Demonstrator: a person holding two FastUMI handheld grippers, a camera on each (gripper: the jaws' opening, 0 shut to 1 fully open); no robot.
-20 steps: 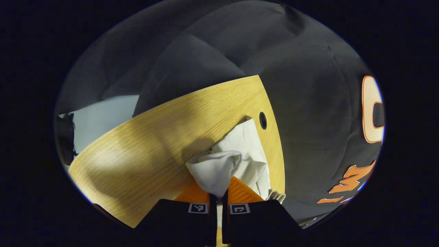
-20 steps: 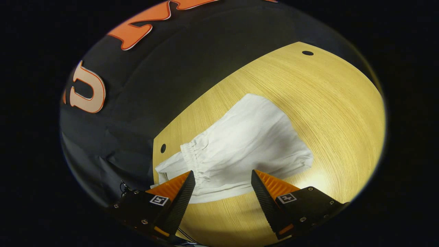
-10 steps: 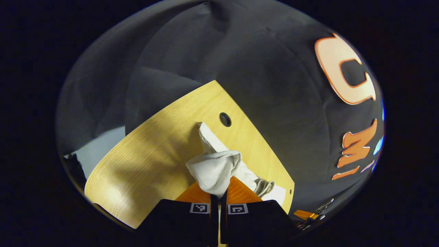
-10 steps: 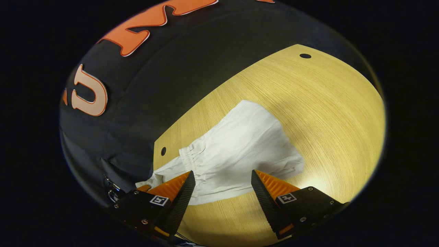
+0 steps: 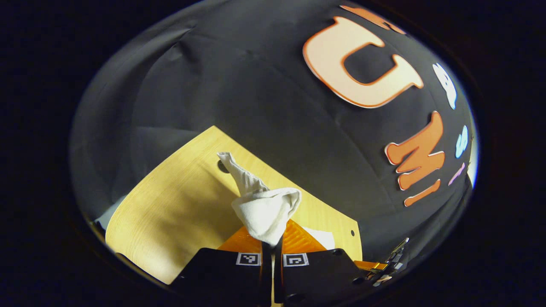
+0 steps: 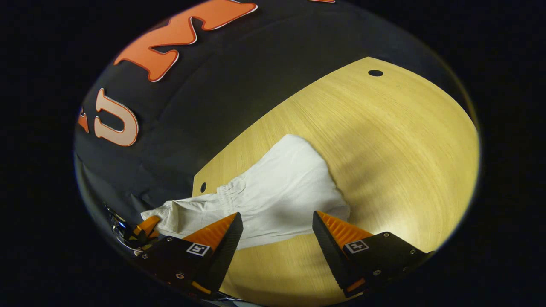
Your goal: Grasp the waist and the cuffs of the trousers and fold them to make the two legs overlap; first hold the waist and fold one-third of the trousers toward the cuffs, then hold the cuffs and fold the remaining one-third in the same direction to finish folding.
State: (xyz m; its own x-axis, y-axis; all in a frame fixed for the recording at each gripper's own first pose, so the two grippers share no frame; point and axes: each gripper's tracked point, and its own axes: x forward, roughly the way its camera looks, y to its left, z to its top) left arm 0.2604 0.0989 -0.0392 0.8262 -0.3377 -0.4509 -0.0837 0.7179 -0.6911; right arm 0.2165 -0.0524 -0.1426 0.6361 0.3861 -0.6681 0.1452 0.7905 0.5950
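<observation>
A bunched end of the white trousers [image 5: 266,211] is pinched in the left claw [image 5: 271,238], lifted above the wooden tabletop [image 5: 179,200]. The rest of the trousers is spread on the tabletop, with the right claw [image 6: 277,224] held wide apart over its near edge.

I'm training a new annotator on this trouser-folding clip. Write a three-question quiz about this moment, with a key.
1. True or false: the left gripper is shut on the white trousers.
2. The right gripper is: A) open, holding nothing; B) shut on the trousers; C) pressing on the table.
3. Fill in: the part of the trousers not lifted lies on the ____.

Key: 1 true; 2 A; 3 table.
</observation>
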